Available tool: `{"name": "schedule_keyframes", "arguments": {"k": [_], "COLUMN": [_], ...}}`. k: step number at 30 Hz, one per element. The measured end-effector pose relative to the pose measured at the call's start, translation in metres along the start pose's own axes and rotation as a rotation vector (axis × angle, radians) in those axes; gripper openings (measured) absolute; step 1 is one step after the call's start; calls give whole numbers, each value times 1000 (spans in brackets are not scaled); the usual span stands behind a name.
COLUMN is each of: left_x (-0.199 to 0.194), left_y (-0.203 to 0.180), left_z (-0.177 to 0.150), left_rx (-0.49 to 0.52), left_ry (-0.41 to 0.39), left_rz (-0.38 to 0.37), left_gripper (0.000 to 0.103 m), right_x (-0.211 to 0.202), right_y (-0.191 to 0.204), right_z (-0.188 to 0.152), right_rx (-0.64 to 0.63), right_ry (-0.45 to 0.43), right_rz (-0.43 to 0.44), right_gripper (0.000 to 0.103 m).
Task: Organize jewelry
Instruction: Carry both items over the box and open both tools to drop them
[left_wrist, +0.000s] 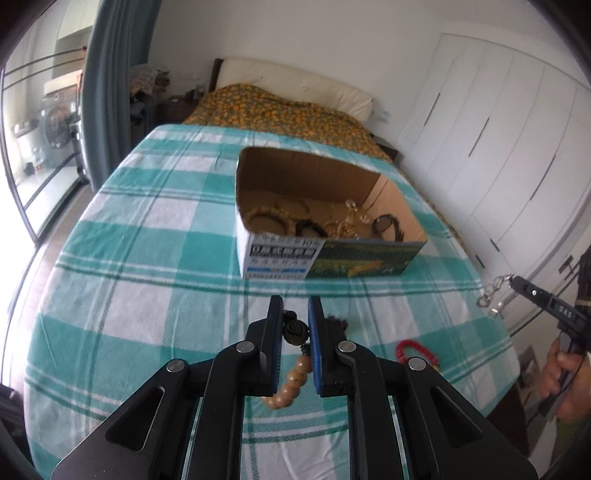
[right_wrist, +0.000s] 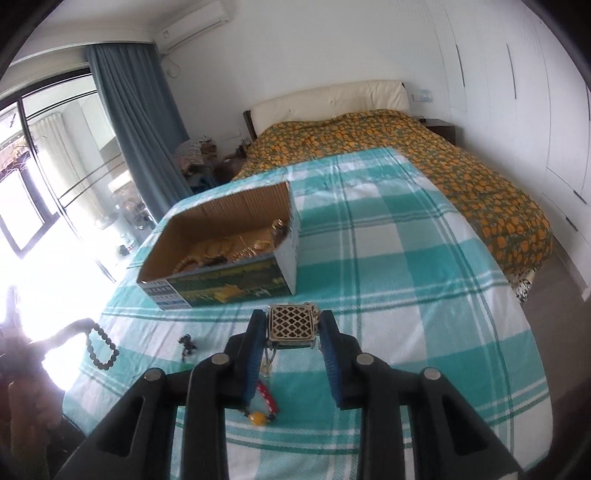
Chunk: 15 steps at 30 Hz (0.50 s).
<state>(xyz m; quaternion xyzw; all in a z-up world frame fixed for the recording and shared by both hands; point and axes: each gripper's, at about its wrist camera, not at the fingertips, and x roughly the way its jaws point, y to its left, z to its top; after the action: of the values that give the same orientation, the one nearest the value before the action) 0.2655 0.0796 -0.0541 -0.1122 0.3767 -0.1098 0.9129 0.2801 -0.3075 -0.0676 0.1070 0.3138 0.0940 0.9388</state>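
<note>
My left gripper (left_wrist: 295, 306) is shut on a wooden bead bracelet (left_wrist: 291, 380) with a dark carved pendant (left_wrist: 294, 331), held above the checked cloth (left_wrist: 147, 295). My right gripper (right_wrist: 293, 325) is shut on a square gold filigree pendant (right_wrist: 293, 325) with a chain hanging below; it also shows in the left wrist view (left_wrist: 491, 295). An open cardboard box (left_wrist: 280, 260) holding several bracelets and gold pieces stands ahead; it also shows in the right wrist view (right_wrist: 229, 288). A red bead bracelet (left_wrist: 413, 350) lies on the cloth, also in the right wrist view (right_wrist: 267, 398).
A small dark trinket (right_wrist: 186, 343) lies on the cloth left of my right gripper. The bed with an orange flowered cover (right_wrist: 443, 155) lies beyond the cloth. White wardrobes (left_wrist: 498, 147) stand at the right, a glass door and blue curtain (right_wrist: 133, 122) at the left.
</note>
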Motion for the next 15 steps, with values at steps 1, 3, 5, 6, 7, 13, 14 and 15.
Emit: {"name": "schedule_keyframes", "arguments": {"k": [1,3,5,6,7,13,14,15], "left_x": [-5,-12,-13,-11,-10,34,46,55], "left_y": [-1,-4,-6,-8,-10,-17,-18,-18], "left_z": [11,34,57,68,77,119,124,126], "left_rx": [2,2,8,15,25,60,67,70], "left_ry": [-14,-41,-61,-71,-80,-55,-45,-37], "left_rz": [-10,-35,-43,-41,-36,-18,-10,-5], "left_gripper": [11,11,11,11,11,11,12,12], "right_x": [-3,-5,-2,1,6,58,72,83], "right_y": [8,21,35,40,46,72,75,76], "right_z": [11,29,48,57,65,104,109,112], "right_rx": [-19,-48,-75,-84,-90,-114,-113,-113], "right_ry": [-15,-41,-58,-65,-68,-35,-15,3], "right_rz": [18,49,75,88,102,159,168,172], "right_gripper": [30,30,30,30,30,30,30,30]}}
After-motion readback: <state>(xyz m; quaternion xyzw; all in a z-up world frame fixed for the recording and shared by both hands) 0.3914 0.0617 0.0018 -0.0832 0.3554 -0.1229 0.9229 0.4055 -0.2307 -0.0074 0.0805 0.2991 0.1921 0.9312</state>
